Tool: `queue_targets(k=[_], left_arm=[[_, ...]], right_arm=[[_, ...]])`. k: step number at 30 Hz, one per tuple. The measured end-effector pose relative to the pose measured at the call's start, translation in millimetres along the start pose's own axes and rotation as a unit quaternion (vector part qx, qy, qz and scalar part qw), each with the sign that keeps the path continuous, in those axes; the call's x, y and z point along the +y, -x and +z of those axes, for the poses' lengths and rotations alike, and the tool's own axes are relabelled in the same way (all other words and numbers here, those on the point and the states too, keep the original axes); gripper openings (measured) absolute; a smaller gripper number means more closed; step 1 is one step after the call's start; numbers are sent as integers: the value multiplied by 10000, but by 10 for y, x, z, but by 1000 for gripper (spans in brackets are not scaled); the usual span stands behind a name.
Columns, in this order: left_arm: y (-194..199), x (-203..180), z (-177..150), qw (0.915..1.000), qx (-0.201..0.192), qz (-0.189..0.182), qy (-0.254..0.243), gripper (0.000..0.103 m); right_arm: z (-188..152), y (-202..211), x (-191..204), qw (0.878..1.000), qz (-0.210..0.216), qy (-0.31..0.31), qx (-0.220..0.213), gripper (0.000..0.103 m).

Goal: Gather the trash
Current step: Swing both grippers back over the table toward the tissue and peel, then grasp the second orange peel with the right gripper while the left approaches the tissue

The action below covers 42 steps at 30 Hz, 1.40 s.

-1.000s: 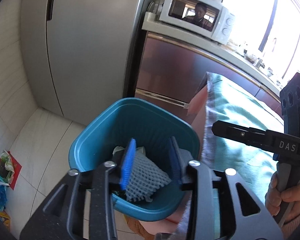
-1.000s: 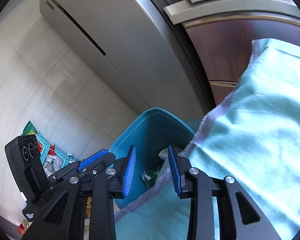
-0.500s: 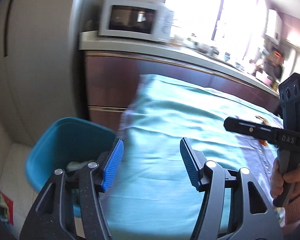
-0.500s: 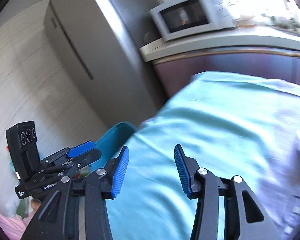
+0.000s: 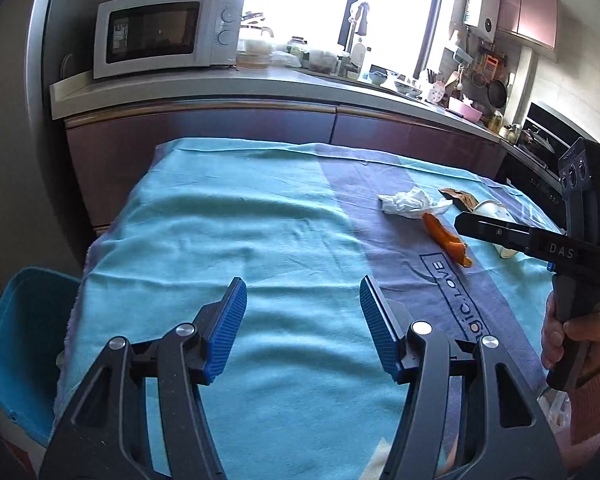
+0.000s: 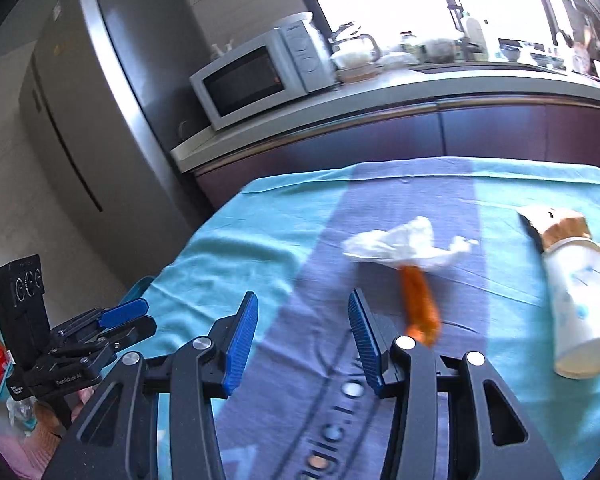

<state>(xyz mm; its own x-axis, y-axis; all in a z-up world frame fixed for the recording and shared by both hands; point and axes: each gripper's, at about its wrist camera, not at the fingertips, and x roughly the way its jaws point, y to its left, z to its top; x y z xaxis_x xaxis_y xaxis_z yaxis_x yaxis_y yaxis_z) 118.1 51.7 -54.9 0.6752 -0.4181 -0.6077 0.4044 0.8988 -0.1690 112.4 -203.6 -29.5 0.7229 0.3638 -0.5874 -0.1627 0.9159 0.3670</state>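
Now that I have swung both grippers off the blue bin [image 5: 24, 344] and back over the cloth-covered surface [image 5: 260, 220], that drop looks finished and more trash waits. Left gripper [image 5: 302, 312] and right gripper [image 6: 302, 340] each have jaws roughly half apart, empty. Paper cup [image 6: 584, 312] lies toppled, mouth toward me; the orange wrapper [image 6: 420, 308] runs lengthwise away under the crumpled tissue [image 6: 404, 244].

A bright window [image 5: 300, 0] floods the kitchen with daylight. Below it runs a long worktop [image 5: 260, 88] over dark reddish cabinets [image 5: 204, 136], crowded with jars and dishes. A white microwave [image 5: 164, 32] stands at its left end, beside a tall grey fridge [image 6: 100, 92]. Pale tiles cover the floor [image 6: 4, 200].
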Motion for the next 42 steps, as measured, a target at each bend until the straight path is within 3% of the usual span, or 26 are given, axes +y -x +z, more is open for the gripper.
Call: queue_targets(k=[13, 25, 38, 42], left_arm=[[-478, -528, 286, 9979, 225, -218, -571, 58], [-1161, -1026, 654, 9903, 536, -391, -1221, 56], [-1693, -1319, 801, 9788, 906, -409, -1791, 51], [-1811, -1340, 810, 9767, 1090, -489, -1781, 35]], right_arm=[[-122, -5, -469, 9986, -233, -446, 189, 47], [-118, -66, -568, 9969, -187, -666, 382, 47], [-110, -126, -600, 9955, -200, -756, 530, 47], [-88, -143, -605, 9955, -264, -724, 553, 41]])
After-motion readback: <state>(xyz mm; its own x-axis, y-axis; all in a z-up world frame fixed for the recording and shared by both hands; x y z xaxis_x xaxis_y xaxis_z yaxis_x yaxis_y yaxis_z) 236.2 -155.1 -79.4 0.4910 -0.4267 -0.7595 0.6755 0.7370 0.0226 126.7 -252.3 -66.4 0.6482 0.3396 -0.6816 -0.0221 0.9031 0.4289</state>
